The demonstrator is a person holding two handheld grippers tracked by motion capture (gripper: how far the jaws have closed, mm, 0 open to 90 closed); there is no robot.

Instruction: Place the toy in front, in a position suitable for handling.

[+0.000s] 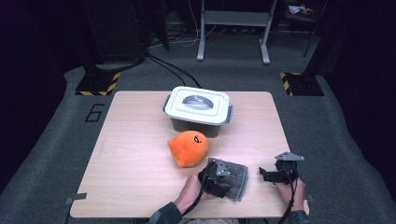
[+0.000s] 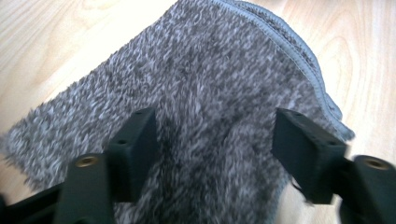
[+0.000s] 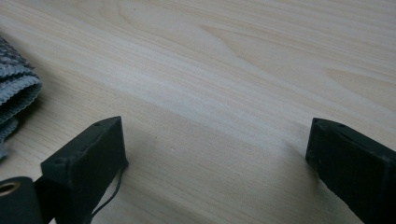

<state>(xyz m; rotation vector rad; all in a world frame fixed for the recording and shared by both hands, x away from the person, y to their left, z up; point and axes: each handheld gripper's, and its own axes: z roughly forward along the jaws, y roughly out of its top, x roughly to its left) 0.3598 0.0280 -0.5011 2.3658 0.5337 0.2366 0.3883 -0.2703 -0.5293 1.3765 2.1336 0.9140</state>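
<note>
Near the front edge of the worktop [image 1: 140, 140], a folded grey cloth [image 1: 234, 179] lies flat, its stitched hem turned toward the right gripper [image 1: 267, 176]. Over the cloth's near-left part sits the left gripper [image 1: 219, 179], held from below by a hand [image 1: 190, 191]. Seen from the left gripper view, the left gripper [image 2: 215, 135] has its jaws spread apart above the cloth [image 2: 201, 93], one on either side of a raised ridge of pile; the pads do not press the fabric, so the grip is released. Just behind and left of the cloth sits an orange plush toy [image 1: 187, 148], close to it; whether the two touch cannot be told. Behind the toy stands a grey box [image 1: 198, 112] with a white lid [image 1: 198, 105] latched on top. To the right of the cloth, apart from it, the right gripper rests low over bare wood in the person's other hand [image 1: 289, 191]. In the right gripper view, the right gripper [image 3: 217, 140] has its jaws standing wide with nothing between them, and the cloth's hem [image 3: 16, 93] shows at the left edge.
</note>
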